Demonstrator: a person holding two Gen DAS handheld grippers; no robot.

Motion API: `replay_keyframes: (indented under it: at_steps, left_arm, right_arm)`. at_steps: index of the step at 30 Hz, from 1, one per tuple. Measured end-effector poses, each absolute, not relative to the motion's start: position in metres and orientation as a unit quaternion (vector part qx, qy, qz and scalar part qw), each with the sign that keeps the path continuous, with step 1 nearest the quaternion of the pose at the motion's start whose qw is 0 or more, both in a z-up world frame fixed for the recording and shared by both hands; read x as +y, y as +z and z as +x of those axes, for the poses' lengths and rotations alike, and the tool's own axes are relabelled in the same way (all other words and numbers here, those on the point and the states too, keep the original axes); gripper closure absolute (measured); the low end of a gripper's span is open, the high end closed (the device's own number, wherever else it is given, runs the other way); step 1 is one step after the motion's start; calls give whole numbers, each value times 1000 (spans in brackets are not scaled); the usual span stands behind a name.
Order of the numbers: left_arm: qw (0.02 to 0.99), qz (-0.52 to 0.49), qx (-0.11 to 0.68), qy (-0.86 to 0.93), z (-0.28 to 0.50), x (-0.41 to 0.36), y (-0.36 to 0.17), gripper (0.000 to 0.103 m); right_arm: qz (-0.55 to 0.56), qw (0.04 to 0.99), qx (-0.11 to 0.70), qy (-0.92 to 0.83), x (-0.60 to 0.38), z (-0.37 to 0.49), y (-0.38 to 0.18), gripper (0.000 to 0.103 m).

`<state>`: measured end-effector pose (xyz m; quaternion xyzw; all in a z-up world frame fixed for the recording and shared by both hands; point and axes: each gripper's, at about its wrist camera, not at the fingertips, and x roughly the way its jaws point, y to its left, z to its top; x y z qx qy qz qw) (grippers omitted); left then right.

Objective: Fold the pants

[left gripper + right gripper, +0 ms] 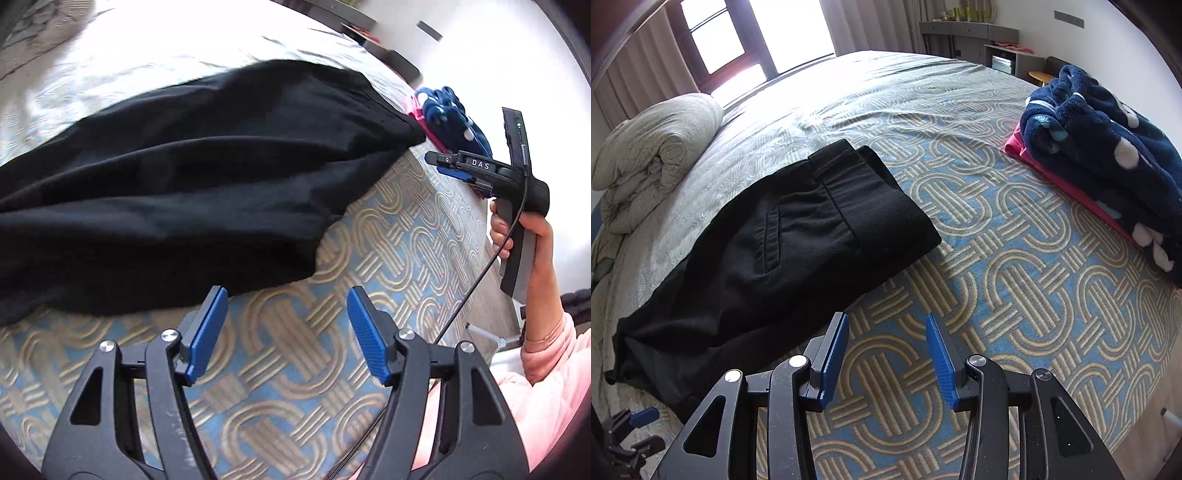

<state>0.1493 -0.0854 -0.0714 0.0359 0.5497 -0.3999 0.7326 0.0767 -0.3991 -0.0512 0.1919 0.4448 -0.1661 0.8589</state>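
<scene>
Black pants (783, 240) lie lengthwise on the patterned bedspread (1015, 277), waistband towards the far side, leg ends at the near left edge. In the left wrist view the pants (166, 166) fill the upper left. My left gripper (287, 295) hovers over bare bedspread just below the cloth's edge, jaws open with nothing between them. My right gripper (886, 321) is also open and empty, just right of the pants' near edge. The right gripper (436, 164) shows from the side, held by a hand (517, 229). The left gripper (648, 430) peeks in at the bottom left, by the leg ends.
A folded navy fleece with white dots (1100, 147) rests on a pink garment (1015, 144) at the bed's right edge. A rolled pale duvet (653, 147) sits at the far left. A window and grey cabinets stand beyond the bed. A pink sleeve (546, 354) is at the right.
</scene>
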Motion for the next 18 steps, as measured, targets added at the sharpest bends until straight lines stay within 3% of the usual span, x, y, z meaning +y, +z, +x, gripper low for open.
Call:
replay_keyframes:
  at_steps: [6, 9, 10, 11, 13, 18]
  left_arm:
    - [709, 9, 569, -417, 164, -113, -83, 43]
    - [703, -16, 572, -421, 169, -127, -87, 55]
    - [707, -12, 571, -416, 170, -132, -88, 62]
    - [713, 4, 569, -410, 169, -136, -87, 76]
    - [722, 46, 561, -402, 160, -137, -82, 86]
    - [733, 69, 539, -409, 132, -122, -68, 86]
  right_arm:
    - [209, 858, 436, -173, -412, 61, -55, 57]
    - [219, 857, 434, -169, -418, 60, -58, 54]
    - [230, 857, 433, -162, -420, 60, -59, 53]
    - [247, 855, 430, -151, -424, 61, -60, 50]
    - [285, 852, 421, -123, -431, 65, -63, 43]
    - [300, 846, 431, -93, -430, 85, -72, 38]
